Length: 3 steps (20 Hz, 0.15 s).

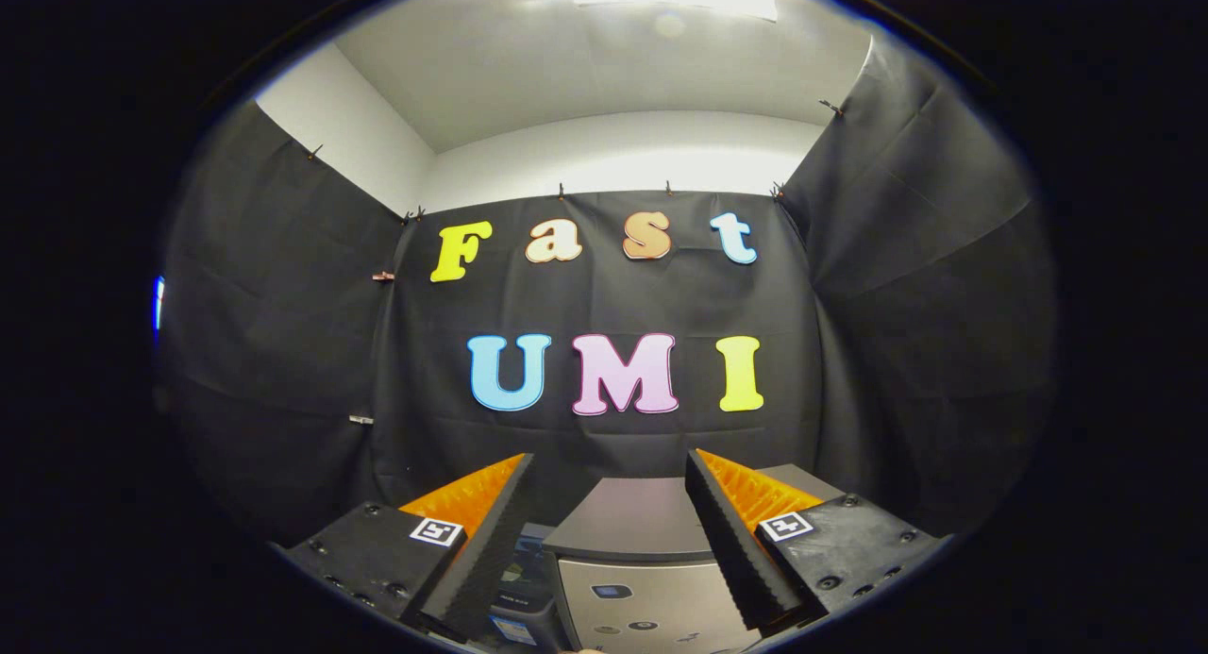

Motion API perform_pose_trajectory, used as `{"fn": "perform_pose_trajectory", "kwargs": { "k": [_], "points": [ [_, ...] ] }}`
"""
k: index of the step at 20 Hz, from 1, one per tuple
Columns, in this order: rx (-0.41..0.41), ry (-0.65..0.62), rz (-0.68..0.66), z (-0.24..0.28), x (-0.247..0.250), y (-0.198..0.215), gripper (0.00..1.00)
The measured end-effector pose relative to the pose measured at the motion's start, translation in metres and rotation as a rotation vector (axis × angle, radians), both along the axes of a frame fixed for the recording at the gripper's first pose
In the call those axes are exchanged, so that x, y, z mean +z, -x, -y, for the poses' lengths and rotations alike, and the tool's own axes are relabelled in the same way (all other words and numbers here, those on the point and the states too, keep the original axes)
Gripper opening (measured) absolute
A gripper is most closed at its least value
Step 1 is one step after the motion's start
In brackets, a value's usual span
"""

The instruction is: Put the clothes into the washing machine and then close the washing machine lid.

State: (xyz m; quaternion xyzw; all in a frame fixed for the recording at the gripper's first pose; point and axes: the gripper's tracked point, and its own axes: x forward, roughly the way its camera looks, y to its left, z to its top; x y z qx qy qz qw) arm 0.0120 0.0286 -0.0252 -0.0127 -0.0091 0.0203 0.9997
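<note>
Gripper (609,465) open and empty, held above the washer (642,550); lid (632,520) appears down; clothes unseen, so progress unclear.

Nothing you could read stands here. Your gripper (609,456), its fingers spread wide with nothing between them, carries a left marker tag (436,531) and a right marker tag (786,526) (black-and-white patterns, no words). The small marks (612,592) on the washing machine (628,522) front, near you, are too small to read.
</note>
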Motion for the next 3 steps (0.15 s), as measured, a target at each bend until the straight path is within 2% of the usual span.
{"fn": "perform_pose_trajectory", "kwargs": {
  "k": [3],
  "points": [
    [-0.008,-0.007,-0.007,0.0036,-0.0015,-0.001,0.98]
  ]
}}
